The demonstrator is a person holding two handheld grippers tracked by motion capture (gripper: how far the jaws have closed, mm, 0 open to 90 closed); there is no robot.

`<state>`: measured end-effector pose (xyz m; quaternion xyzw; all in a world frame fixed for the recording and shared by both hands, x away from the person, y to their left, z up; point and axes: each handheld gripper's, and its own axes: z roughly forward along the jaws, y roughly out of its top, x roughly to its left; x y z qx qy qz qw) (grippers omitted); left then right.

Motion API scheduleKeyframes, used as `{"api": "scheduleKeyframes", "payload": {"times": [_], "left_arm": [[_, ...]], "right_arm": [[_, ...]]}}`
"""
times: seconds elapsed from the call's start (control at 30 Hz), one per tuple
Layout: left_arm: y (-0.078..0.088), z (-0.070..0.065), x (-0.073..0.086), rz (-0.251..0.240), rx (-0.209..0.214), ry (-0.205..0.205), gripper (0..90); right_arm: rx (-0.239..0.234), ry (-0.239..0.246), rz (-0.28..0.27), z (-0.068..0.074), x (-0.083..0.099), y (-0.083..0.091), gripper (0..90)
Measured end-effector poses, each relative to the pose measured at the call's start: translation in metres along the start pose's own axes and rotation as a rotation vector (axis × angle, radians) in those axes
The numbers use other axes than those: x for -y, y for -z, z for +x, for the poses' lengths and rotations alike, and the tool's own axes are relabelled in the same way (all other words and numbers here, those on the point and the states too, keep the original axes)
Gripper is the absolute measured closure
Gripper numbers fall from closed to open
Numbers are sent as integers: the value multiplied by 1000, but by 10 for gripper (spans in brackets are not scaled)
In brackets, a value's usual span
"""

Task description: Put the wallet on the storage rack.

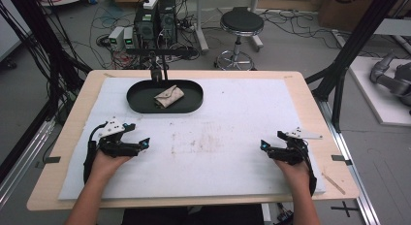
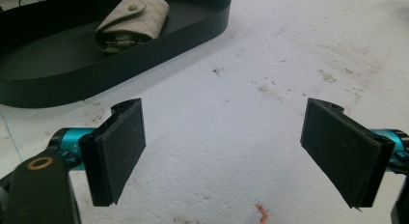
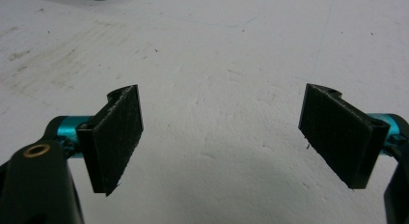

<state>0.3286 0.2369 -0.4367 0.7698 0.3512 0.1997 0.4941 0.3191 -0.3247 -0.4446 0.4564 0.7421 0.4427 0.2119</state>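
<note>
A small beige quilted pouch [image 1: 169, 96] with a snap flap lies inside a black oval tray [image 1: 140, 103] at the far middle of the white mat. The left gripper view shows the same pouch [image 2: 132, 20] in the tray [image 2: 115, 64], up and to the left of the jaws. My left gripper [image 1: 137, 136] rests low on the mat at the left, open and empty, a short way in front of the tray. My right gripper [image 1: 271, 142] rests on the mat at the right, open, with bare mat between its jaws. Each is held by a hand.
The white foam mat [image 1: 218, 118] covers a wooden table and carries brown smudges at its middle. A small orange scrap [image 2: 263, 214] lies on the mat near the left jaws. Behind the table stand a stool [image 1: 241, 26], computer boxes and many cables on the floor.
</note>
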Motion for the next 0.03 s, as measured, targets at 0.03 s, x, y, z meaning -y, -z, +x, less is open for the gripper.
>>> {"api": "scheduleKeyframes", "payload": {"times": [0.03], "left_arm": [[0,0,0,1,-1,2,159]], "right_arm": [[0,0,0,0,0,0,159]]}}
